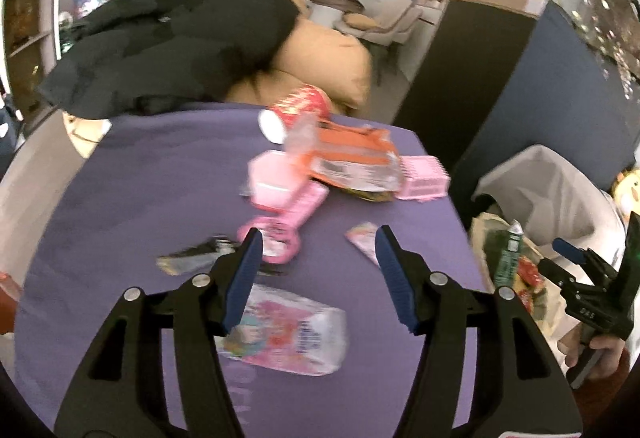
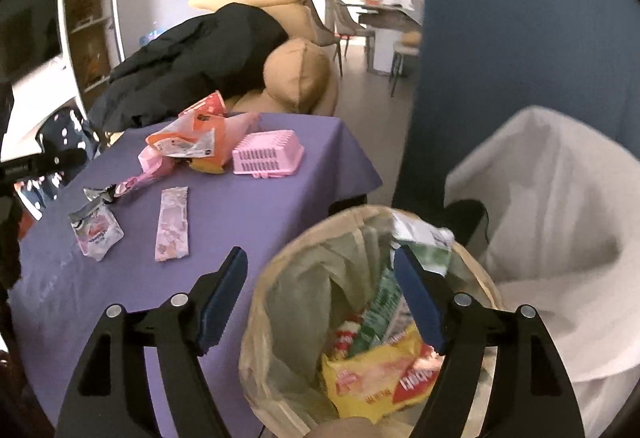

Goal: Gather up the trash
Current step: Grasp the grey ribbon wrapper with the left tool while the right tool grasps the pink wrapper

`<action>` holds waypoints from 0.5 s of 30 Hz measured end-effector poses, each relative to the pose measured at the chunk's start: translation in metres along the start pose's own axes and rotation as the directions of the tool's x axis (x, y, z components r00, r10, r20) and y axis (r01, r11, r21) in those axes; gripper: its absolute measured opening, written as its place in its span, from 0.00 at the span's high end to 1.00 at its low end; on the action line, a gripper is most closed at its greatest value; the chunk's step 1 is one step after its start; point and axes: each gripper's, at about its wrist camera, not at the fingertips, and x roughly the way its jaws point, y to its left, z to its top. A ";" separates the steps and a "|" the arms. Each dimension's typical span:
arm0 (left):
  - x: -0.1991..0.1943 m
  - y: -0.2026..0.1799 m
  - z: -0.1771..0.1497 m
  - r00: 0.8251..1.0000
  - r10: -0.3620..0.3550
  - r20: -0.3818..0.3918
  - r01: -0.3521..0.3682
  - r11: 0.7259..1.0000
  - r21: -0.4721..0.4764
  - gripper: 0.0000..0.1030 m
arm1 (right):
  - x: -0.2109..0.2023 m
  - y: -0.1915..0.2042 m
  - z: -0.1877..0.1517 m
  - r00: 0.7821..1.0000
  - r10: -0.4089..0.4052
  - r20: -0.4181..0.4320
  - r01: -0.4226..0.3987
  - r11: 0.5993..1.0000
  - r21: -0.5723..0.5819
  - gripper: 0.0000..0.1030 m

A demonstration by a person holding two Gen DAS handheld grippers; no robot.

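We see the left gripper (image 1: 319,238) held low over the purple table (image 1: 140,190), its blue-padded jaws spread wide with nothing between them. Just under its left finger lies a clear pink packet (image 1: 288,334); a small pink wrapper (image 1: 362,238) lies beside the right fingertip, and a pink toy (image 1: 288,226) sits between the two tips, farther off.

The right gripper (image 2: 320,266) hangs over the bin (image 2: 264,302) beside the table, jaws likewise spread and empty. In the bin, lined with a thin bag, we see a yellow snack bag (image 2: 376,382), a green-and-white wrapper (image 2: 380,310) and something red and white under them. A white-lined bin (image 2: 560,222) stands just to the right; we cannot tell what it holds.

Still on the table are an orange bag (image 2: 192,142), a pink basket (image 2: 268,154) and a torn silver wrapper (image 2: 96,194).
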 end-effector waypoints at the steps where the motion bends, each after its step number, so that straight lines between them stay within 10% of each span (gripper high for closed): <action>1: -0.002 0.008 0.000 1.000 0.005 0.005 -0.004 1.000 -0.010 0.46 | 0.002 0.004 0.002 1.000 0.006 0.000 -0.006 1.000 0.001 0.30; 15: 0.024 0.064 -0.016 0.993 0.075 -0.094 -0.085 0.990 -0.110 0.46 | 0.034 0.031 0.001 0.994 0.075 -0.075 -0.071 0.996 0.055 0.30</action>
